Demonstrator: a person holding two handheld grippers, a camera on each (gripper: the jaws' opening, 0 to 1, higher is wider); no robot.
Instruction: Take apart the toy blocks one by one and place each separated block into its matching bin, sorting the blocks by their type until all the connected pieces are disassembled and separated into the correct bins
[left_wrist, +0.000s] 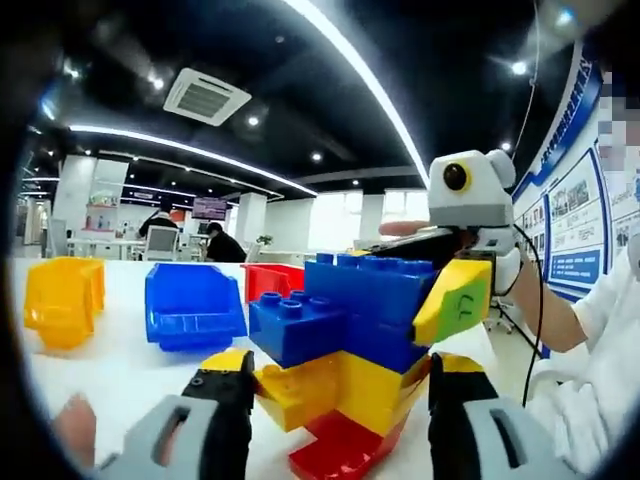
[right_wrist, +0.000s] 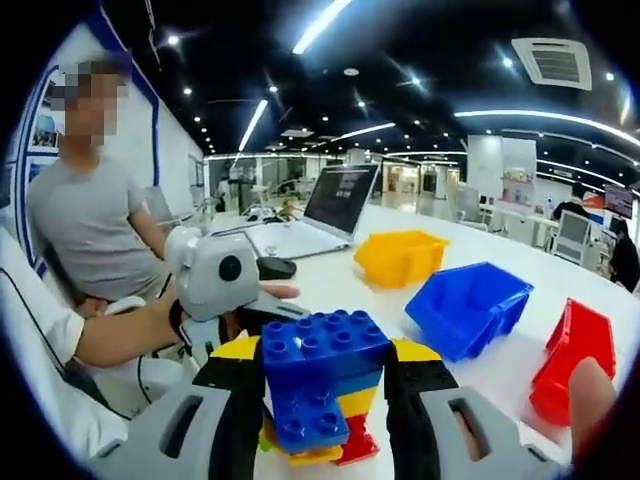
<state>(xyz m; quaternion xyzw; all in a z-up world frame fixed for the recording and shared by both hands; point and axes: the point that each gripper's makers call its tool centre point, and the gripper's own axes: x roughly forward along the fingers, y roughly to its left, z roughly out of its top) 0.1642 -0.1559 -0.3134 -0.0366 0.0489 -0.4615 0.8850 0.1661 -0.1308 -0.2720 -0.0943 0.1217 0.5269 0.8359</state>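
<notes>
Right hand-held gripper (left_wrist: 452, 300) pad, letter "F"

Open laptop (right_wrist: 335, 205) sitting on white table (right_wrist: 480, 385); seated person in grey shirt (right_wrist: 90, 225) facing it; ceiling light strips (left_wrist: 350, 65) glowing.

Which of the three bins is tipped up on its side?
The red bin. In the right gripper view it stands tilted up on edge, while the blue bin and the yellow bin sit flat on the table.
</notes>
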